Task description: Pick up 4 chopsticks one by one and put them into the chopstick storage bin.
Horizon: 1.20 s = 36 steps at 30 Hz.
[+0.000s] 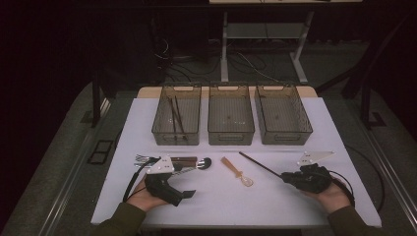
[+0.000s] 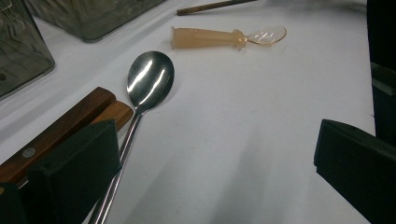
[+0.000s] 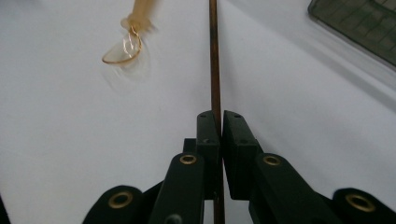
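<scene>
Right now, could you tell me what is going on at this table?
A person is handling cutlery on a white table with a hand-held gripper in each hand. The right hand-held gripper is shut on a thin dark chopstick that reaches out ahead of it. The left hand-held gripper is open beside a metal spoon and some wooden-handled pieces. An amber plastic spoon lies between the two. Of the three bins at the back, the left one holds thin dark sticks.
</scene>
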Tool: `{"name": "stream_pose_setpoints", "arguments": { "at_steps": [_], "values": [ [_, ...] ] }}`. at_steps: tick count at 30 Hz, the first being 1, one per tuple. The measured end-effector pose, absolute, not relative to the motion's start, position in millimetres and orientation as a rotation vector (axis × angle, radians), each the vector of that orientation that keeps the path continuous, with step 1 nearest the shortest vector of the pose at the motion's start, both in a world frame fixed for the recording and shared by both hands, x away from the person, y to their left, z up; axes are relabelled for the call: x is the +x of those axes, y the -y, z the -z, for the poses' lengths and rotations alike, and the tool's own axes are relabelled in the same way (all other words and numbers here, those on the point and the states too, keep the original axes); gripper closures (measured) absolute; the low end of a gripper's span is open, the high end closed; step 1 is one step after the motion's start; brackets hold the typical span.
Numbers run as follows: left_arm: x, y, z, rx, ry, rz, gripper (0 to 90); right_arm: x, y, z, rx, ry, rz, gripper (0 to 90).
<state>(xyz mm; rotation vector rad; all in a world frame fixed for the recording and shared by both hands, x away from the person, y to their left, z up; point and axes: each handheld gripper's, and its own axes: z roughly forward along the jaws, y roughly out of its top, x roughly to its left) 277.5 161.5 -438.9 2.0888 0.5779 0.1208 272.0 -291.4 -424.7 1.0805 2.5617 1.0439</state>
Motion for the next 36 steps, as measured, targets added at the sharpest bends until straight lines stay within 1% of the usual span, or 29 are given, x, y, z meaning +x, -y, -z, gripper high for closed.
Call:
{"name": "stream_pose_setpoints", "arguments": {
  "at_steps": [20,36],
  "values": [
    [277.5,-161.1,439.1,2.087,-0.58,-0.118,0.0,271.4,295.2,398.3,1.05,-2.5,-1.241,85.2],
    [276.7,-160.4,439.1,2.08,-0.587,-0.116,0.0,280.8,279.4,381.7,0.993,-2.467,-1.333,85.2]
  ]
}}
